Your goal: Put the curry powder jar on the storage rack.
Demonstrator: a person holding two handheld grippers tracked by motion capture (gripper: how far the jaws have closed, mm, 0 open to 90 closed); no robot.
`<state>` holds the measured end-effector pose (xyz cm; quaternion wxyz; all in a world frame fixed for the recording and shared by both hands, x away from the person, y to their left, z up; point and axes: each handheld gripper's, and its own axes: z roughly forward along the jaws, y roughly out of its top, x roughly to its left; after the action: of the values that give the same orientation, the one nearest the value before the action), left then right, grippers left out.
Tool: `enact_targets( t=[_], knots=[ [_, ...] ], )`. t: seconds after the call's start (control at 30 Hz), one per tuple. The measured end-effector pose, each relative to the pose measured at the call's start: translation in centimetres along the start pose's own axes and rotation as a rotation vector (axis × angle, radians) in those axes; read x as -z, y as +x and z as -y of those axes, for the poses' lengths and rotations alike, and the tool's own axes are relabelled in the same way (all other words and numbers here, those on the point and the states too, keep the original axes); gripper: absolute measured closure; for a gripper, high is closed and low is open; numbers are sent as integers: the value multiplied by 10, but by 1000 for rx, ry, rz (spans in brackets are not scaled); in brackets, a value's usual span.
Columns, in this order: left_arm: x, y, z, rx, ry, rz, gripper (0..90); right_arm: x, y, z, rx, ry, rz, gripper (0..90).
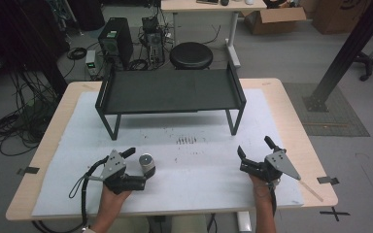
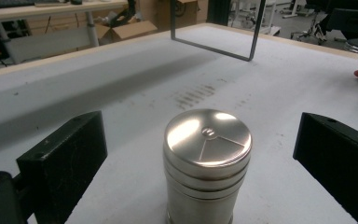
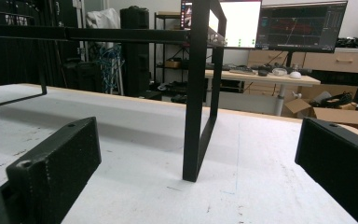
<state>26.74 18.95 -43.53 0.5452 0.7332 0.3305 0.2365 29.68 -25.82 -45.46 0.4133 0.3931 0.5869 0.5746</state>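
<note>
Upright, lid uppermost: steel canister (image 2: 207,163); long axis vertical.

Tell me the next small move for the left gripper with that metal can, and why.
Probably close the jaws on the metal can. The left gripper is open, with the can standing upright on the white mat between its jaws, a gap on each side, pads not touching. The right gripper is open and holds nothing, facing the black shelf's leg.
</note>
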Motion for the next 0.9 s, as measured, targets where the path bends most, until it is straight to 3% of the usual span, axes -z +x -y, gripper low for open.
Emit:
enact_targets(
  t=[0.2,0.43,0.73,0.9],
  knots=[
    [-4,2,5,24,14,-2,52,0,0,0,0,-1,0,0],
    [-5,3,8,22,24,-5,70,0,0,0,-1,-2,0,0],
    [-5,1,8,-1,24,2,151,0,0,0,-1,-4,0,0],
    [-6,1,8,-6,26,24,239,0,0,0,-2,-4,0,0]
  ],
)
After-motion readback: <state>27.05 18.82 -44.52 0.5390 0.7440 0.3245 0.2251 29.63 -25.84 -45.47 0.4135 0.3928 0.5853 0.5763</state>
